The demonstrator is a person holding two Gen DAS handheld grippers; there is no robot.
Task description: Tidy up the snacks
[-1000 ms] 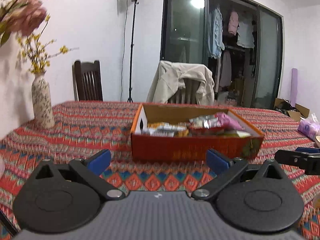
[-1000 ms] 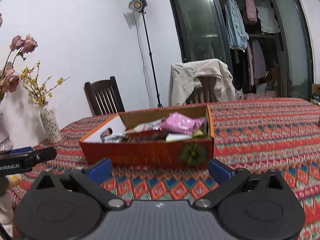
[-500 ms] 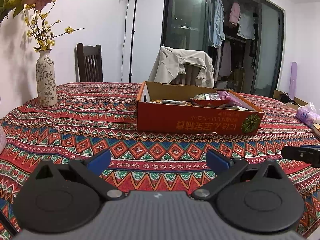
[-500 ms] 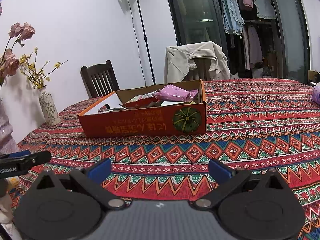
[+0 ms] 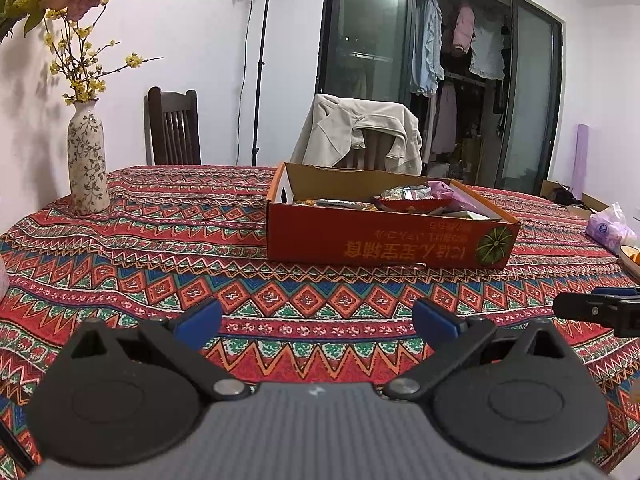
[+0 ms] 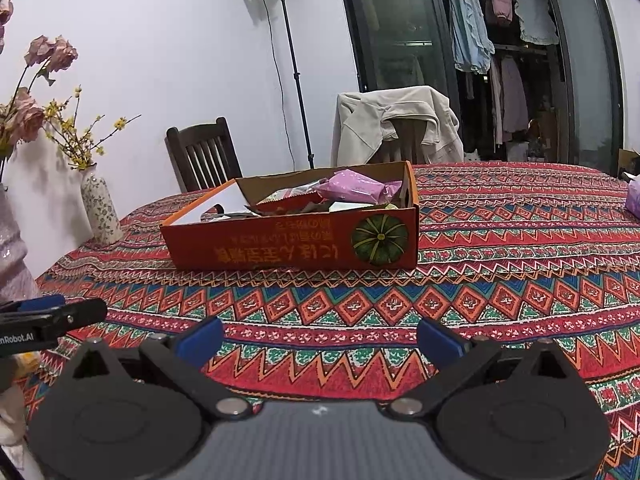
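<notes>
Left wrist view: left gripper [image 5: 316,318] and right gripper [image 6: 320,334] are held wide open and empty, well short of the orange cardboard box [image 5: 388,236]; light, crinkly snack packets [image 6: 354,190], likely slippery, are best pinched at a sealed edge.

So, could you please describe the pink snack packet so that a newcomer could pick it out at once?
Start at the orange cardboard box on the patterned tablecloth. Look inside, toward the end printed with a green pumpkin. The pink snack packet lies on top of the pile there, the only pink, puffy wrapper among the snacks.
</notes>
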